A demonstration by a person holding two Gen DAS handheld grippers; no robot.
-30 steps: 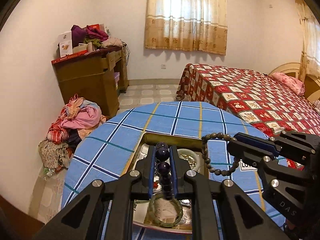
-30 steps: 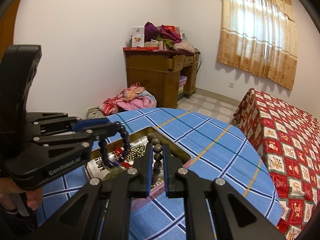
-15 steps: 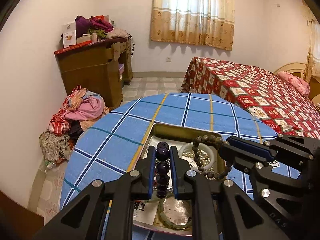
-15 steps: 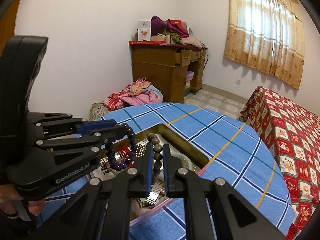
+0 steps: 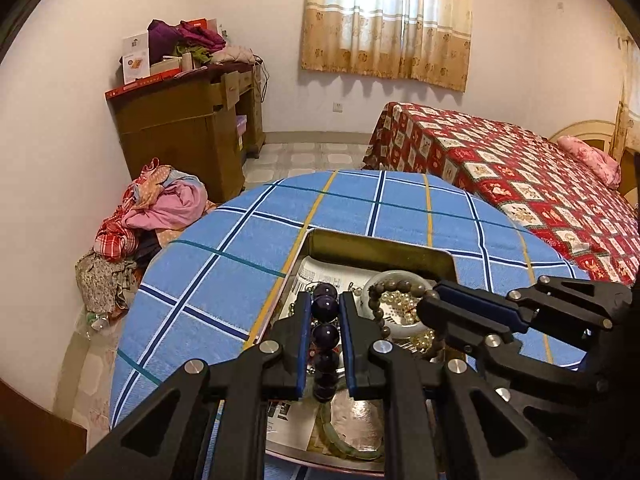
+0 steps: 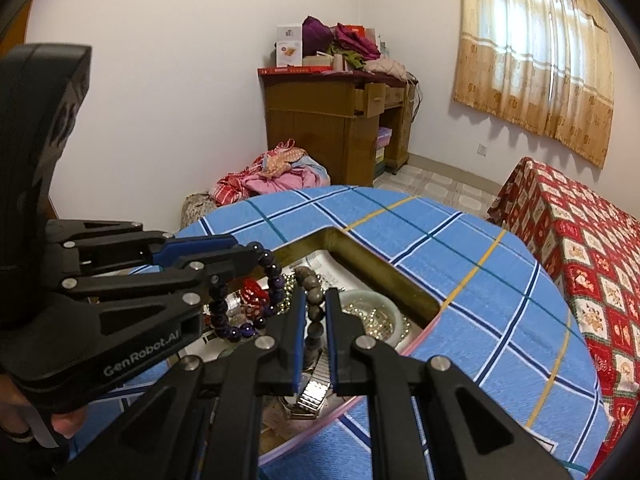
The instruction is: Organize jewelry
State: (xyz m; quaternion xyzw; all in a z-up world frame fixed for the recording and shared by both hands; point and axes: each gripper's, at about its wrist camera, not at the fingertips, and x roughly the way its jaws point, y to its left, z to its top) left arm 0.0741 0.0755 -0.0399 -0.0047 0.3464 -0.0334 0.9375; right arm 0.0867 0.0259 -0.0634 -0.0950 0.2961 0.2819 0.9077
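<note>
Left wrist view: my left hand-held gripper (image 5: 324, 344) pinches the purple bracelet (image 5: 325, 336), my right hand-held gripper (image 6: 313, 334) the brown bracelet (image 6: 314, 308), both above the cluttered tin (image 5: 380, 246); sorting looks barely begun.

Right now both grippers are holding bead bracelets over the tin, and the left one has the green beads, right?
Not quite. The left gripper is shut on the purple bracelet, not green beads; the left wrist view shows it. The right gripper does hold a brown-grey bracelet, and both hang over the tin.
</note>
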